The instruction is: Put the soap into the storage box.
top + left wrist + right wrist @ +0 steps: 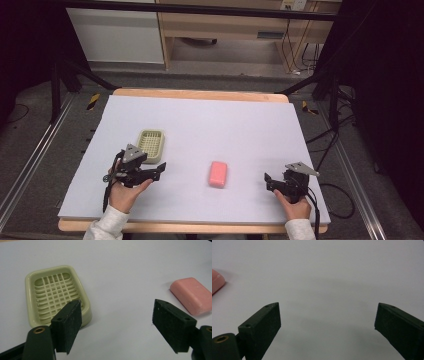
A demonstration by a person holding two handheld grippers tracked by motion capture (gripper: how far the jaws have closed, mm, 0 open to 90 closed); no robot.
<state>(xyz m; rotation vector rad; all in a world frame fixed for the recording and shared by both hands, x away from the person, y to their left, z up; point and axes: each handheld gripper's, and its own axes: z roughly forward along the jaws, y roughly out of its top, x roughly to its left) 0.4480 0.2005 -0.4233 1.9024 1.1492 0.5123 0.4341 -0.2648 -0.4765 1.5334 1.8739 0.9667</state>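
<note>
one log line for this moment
left gripper open, empty | right gripper open, empty | pink soap bar on table | green slotted plastic soap dish empty

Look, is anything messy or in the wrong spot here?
Only one thing: the pink soap lies on the bare table instead of in the green soap dish, which sits empty off to its left. Nothing looks spilled, tipped or broken.

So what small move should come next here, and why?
Probably ease the right gripper toward the pink soap: its jaws stand open with nothing between them, the soap lies loose on the table, and the soap dish sits empty near the left gripper.
</note>
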